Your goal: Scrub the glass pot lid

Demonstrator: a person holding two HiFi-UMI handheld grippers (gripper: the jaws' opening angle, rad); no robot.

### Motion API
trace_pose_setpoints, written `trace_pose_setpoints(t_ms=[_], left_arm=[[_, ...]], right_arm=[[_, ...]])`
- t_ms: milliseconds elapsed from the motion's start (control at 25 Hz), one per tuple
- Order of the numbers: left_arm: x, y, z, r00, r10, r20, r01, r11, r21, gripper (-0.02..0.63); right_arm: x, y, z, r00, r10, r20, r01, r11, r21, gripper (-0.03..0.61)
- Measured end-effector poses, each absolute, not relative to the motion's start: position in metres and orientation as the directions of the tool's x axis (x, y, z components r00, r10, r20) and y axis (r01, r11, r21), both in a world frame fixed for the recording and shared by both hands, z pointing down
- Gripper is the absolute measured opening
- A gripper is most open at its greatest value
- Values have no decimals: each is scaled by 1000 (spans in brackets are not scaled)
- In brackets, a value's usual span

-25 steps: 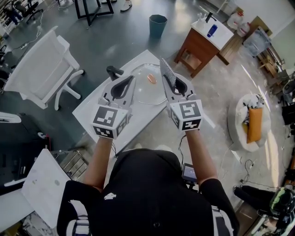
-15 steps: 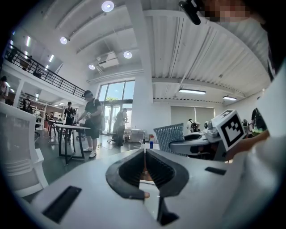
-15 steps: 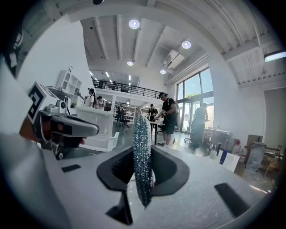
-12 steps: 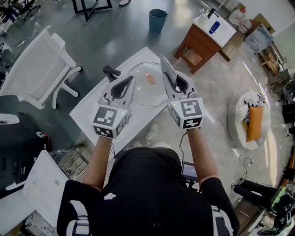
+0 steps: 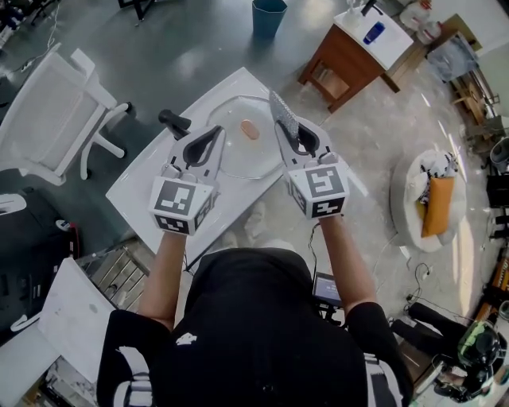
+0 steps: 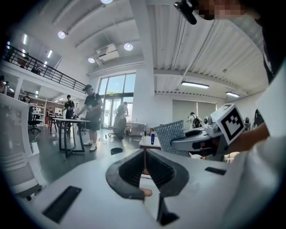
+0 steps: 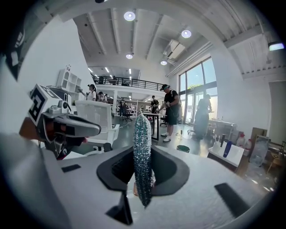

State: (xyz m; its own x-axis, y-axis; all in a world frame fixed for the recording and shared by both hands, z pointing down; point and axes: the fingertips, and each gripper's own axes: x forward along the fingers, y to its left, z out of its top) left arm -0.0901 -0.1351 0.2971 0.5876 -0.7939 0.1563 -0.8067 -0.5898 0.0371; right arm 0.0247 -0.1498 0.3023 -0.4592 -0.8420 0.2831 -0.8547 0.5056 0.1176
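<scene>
My right fingers (image 5: pixel 301 141) clench the silvery mesh scrubbing pad (image 5: pixel 281 114) edge-up, ready for rubbing. My left fingers (image 5: pixel 213 141) are clenched on nothing. The round glass pot lid (image 5: pixel 238 159) lies flat on the white surface (image 5: pixel 147 187), just ahead of both.

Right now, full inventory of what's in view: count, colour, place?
glass pot lid: 1, clear, orange knob, on table
table: 1, white, centre
scrub pad: 1, silver-grey, in right gripper
black object: 1, table's left edge
chair: 1, white, left of table
bin: 1, teal, floor beyond table
cabinet: 1, brown, white top, upper right
bottle: 1, blue, on cabinet
people: several, far background, gripper views
left gripper: 1, grey, shut, empty
right gripper: 1, grey, shut on scrub pad
</scene>
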Motion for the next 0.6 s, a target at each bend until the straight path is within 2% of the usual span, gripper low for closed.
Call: trace_pose_setpoints(t_ms=[600], left_arm=[[-61, -174, 379, 570, -750, 336, -814, -572, 104, 11]], right_arm=[[47, -195, 374, -489, -767, 415, -820, 567, 82, 72]])
